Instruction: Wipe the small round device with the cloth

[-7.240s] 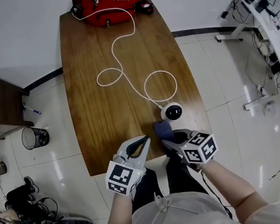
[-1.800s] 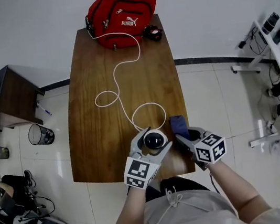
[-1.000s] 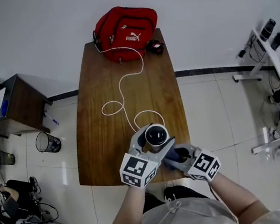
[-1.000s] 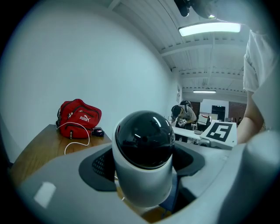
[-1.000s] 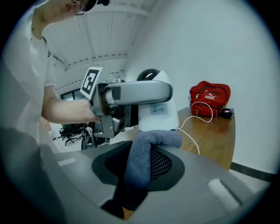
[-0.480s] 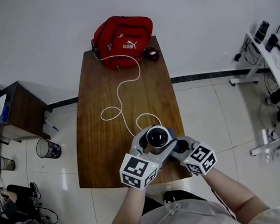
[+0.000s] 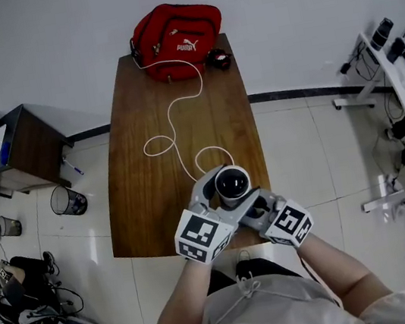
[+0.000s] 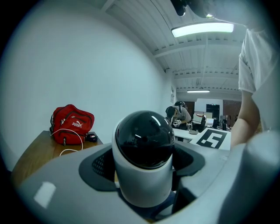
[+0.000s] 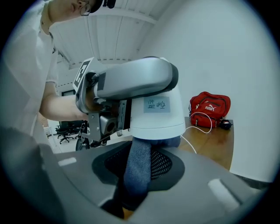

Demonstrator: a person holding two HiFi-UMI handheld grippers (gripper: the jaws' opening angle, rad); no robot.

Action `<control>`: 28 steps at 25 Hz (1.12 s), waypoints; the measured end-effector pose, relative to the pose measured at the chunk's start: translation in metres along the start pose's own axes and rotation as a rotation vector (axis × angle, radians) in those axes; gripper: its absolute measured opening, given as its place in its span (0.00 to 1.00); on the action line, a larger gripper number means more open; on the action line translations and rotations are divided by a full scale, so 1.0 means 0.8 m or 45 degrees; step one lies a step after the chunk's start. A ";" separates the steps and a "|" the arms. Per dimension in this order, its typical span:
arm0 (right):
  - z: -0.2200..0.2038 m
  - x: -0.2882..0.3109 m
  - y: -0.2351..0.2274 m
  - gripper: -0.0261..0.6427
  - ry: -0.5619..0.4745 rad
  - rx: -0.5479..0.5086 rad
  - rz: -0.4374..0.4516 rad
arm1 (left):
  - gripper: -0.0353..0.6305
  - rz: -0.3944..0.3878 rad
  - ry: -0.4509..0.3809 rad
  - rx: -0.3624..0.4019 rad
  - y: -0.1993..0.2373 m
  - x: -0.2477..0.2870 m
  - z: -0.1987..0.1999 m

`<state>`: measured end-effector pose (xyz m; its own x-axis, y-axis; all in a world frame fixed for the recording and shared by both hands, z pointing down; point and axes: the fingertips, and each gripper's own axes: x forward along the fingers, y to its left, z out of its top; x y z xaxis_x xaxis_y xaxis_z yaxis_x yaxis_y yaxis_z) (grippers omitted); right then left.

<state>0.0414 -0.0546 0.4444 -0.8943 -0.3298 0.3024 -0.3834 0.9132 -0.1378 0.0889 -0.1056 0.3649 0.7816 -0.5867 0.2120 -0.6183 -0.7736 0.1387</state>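
The long brown wooden table (image 7: 149,166) runs away from me to the white wall. At its far end sits a red cloth bag (image 7: 177,31), with a small black thing (image 7: 221,59) just beside it. A thin white cord (image 7: 172,116) curls from the bag down the table to me.

My left tongs (image 7: 225,192) are closed around the small round white device with the shiny black dome top (image 7: 231,182). One side of the tongs presses on each side of its white body. I hold it upright over the near end of the table.

My right tongs (image 7: 256,204) are just beside it, on the right and a bit lower. They pinch a dark blue woolly cloth (image 9: 139,162) between their black pads. The cloth sticks up out of the tongs, and its top touches the bottom of the device. A small white label (image 9: 157,104) with blue marks is on the side of the device.
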 end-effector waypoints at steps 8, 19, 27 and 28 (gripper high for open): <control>-0.031 -0.030 0.012 0.20 0.034 -0.025 0.121 | 0.60 0.019 0.034 -0.039 0.014 -0.004 -0.025; -0.088 -0.091 -0.097 0.20 0.078 0.261 -0.321 | 0.60 0.179 0.079 -0.053 0.040 -0.011 -0.142; -0.114 -0.067 -0.094 0.20 0.061 0.263 -0.318 | 0.60 0.245 0.146 -0.003 0.057 0.008 -0.225; -0.114 -0.064 -0.096 0.20 0.059 0.258 -0.313 | 0.60 0.240 0.157 0.002 0.058 0.011 -0.230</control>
<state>0.1379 -0.0858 0.5254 -0.7595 -0.5193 0.3919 -0.6290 0.7398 -0.2388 0.0518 -0.1020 0.5514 0.6362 -0.6874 0.3504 -0.7523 -0.6534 0.0842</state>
